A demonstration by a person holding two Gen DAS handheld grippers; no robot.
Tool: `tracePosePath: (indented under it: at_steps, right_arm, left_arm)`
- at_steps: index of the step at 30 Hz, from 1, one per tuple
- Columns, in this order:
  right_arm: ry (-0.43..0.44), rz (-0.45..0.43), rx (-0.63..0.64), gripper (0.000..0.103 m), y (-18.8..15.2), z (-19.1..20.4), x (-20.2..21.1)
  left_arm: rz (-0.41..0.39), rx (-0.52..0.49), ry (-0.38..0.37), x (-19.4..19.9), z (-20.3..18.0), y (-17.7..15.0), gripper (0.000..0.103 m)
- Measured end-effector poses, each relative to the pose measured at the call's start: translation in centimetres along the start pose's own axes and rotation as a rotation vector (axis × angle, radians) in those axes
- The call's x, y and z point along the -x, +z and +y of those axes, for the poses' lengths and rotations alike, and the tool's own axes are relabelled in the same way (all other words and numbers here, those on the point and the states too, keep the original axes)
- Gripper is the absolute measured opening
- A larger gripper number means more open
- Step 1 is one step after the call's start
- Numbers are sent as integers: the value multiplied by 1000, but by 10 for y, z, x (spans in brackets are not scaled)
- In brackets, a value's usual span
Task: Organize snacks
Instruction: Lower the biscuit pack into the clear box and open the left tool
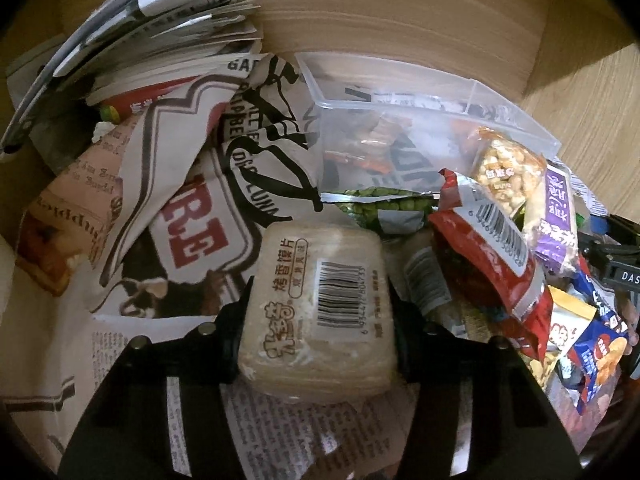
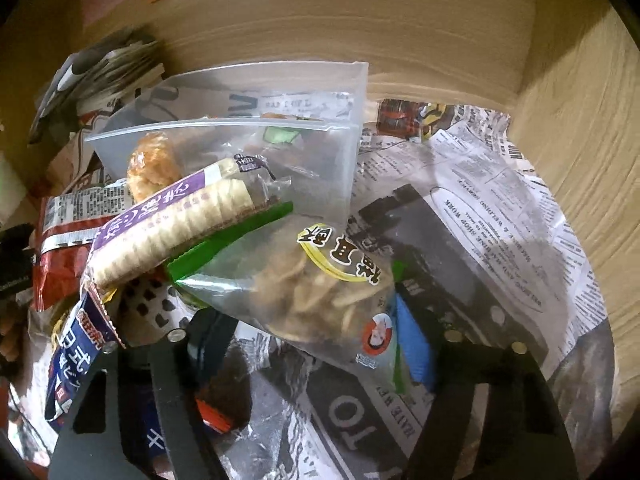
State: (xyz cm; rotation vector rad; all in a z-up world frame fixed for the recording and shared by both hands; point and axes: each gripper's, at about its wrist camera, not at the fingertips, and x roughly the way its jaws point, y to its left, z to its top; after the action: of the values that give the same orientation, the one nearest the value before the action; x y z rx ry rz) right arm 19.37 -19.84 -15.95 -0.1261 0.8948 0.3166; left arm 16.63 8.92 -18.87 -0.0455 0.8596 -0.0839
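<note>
My left gripper (image 1: 318,312) is shut on a pale packet of baked bun slices (image 1: 320,304), barcode side up, with a black finger pressed against each side. My right gripper (image 2: 316,340) is shut on a clear, green-edged packet of chips (image 2: 320,288), which lies slanted between its fingers. Behind both stands a clear plastic box (image 1: 440,92) (image 2: 224,124) with some snacks inside. A loose pile lies between the grippers: a purple wafer-roll packet (image 2: 180,224) (image 1: 556,220), a red packet (image 1: 492,264) (image 2: 60,248), a green pea packet (image 1: 380,204), a puffed-rice packet (image 1: 504,168) and a blue packet (image 1: 600,352) (image 2: 76,360).
Printed newspaper (image 2: 480,208) (image 1: 180,200) lines the floor of a wooden compartment. A wooden back wall (image 1: 400,20) and right side wall (image 2: 580,120) close it in. A stack of flat sachets and papers (image 1: 160,28) leans at the back left.
</note>
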Motion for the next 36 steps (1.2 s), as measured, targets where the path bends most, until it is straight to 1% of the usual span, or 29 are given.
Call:
tracePosePath:
  at_steps: [8,15,19,24,29,36]
  right_arm:
    - [5,-19,-31,66,-6,-3,13]
    - [-17,-64,-66,66,-7,-12,34]
    - [-33,-112,-77,66,-2,-15,52]
    - [-26,-182,-74,66,9,-13,73]
    - [1,-245,-60,66,27,-4,87]
    - [41,-302,-33,66,51,12,93]
  left_arm:
    - [-35,45,19,19,9,-9,55]
    - [-105,42,35,48,8,-7,55]
    - [-148,45,34,64,5,0,55]
    - [-201,36,21,81,0,16,55]
    - [-249,31,-1,94,-9,32,55]
    - [-282,15,-21,101,-23,58,55]
